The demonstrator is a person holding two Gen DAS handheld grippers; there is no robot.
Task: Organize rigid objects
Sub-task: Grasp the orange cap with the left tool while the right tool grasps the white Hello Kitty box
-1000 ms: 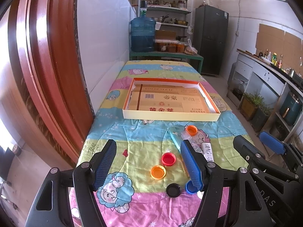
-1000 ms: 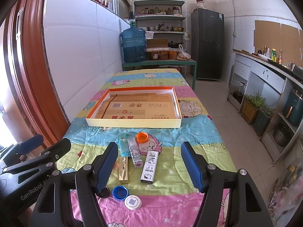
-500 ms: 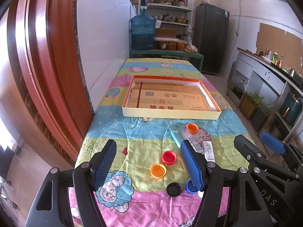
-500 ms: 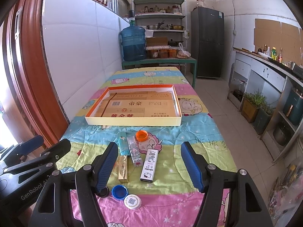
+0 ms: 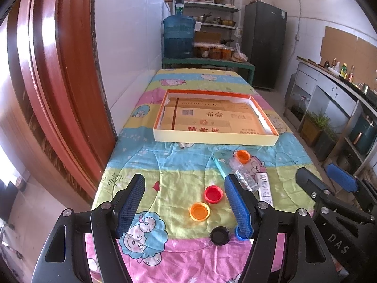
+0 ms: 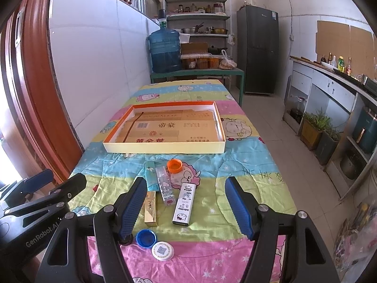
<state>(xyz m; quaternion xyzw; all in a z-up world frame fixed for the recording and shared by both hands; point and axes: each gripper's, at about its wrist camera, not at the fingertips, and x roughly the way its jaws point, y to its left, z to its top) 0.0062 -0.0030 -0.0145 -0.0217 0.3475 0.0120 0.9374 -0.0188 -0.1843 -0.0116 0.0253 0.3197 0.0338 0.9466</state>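
A: Your left tongs (image 5: 185, 200) hang above the near end of the tabletop (image 5: 179, 165) with their blue pads spread wide and nothing between them. Your right tongs (image 6: 186, 208) are spread the same way, also empty.

B: What lies closest to me?

A: At the near edge, on the pink band of the cloth, you have a black cap (image 5: 220, 235), a blue cap (image 6: 146, 237) and a white round lid (image 6: 163, 250) with a printed code, the white one touching the blue one. Just past them, under your left tongs, sit an open orange cap (image 5: 199, 211) and a red cap (image 5: 213, 193), near each other but apart.

B: And under my right tongs?

A: A gold box (image 6: 150, 208) lies beside the left pad, a white cartoon-printed box (image 6: 184, 204) lies between the pads, and a clear patterned stick box (image 6: 165, 185) lies between those two. Further on, a teal box (image 6: 150, 175) lies alongside the clear one, and a second orange cap (image 6: 174, 166) sits just beyond the clear one's far end.

B: Where is the tray?

A: The shallow cardboard tray (image 6: 165, 147), pale yellow outside with an orange rim, sits past all of these in the middle of the tabletop, lined with flattened printed carton and holding none of the small things. Beyond the far end you see a green bench carrying a blue water jug (image 6: 166, 50).
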